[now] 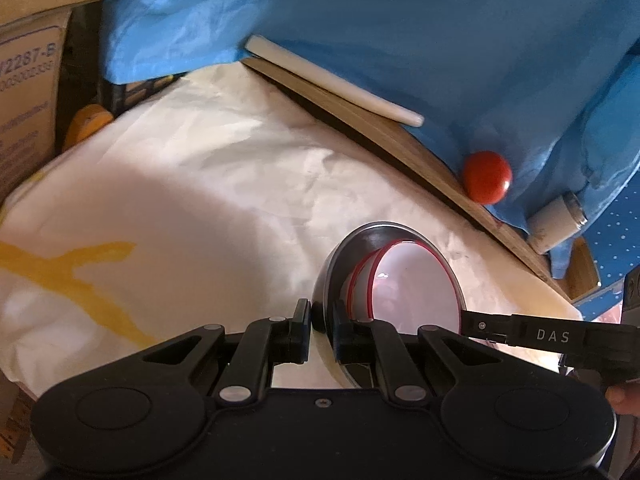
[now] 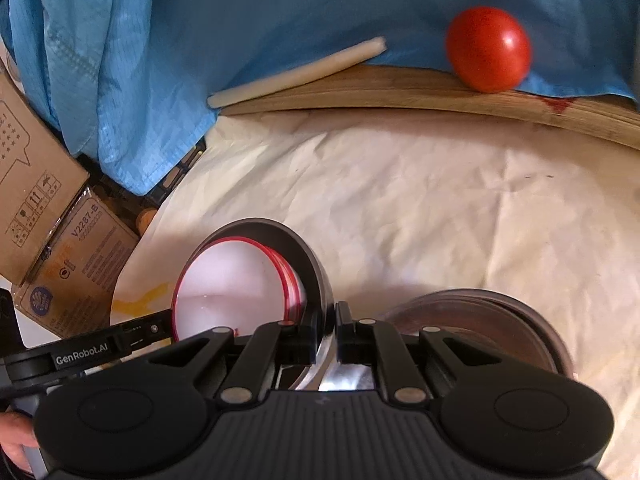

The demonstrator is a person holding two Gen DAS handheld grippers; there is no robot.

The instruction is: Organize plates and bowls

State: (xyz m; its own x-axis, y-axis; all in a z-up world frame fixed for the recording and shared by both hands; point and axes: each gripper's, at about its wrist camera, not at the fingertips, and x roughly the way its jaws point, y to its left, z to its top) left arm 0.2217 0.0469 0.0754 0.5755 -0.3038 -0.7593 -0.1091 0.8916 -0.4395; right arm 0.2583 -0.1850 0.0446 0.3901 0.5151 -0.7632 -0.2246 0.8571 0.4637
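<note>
A steel bowl (image 1: 352,248) holds white red-rimmed bowls (image 1: 416,292) nested inside it. The stack is tilted on edge above the white paper. My left gripper (image 1: 323,326) is shut on the steel bowl's rim on one side. My right gripper (image 2: 335,334) is shut on the same steel bowl's (image 2: 304,256) rim on the opposite side, and the white bowls (image 2: 228,288) show to its left. Each gripper's finger shows in the other's view. A dark glass bowl (image 2: 480,320) sits on the paper just right of my right gripper.
White crumpled paper (image 1: 224,184) covers the table. A wooden board (image 2: 400,92) lies at the back with a red tomato (image 2: 488,54), a white board (image 1: 332,80) and blue cloth (image 1: 400,20). Cardboard boxes (image 2: 52,216) stand to the left.
</note>
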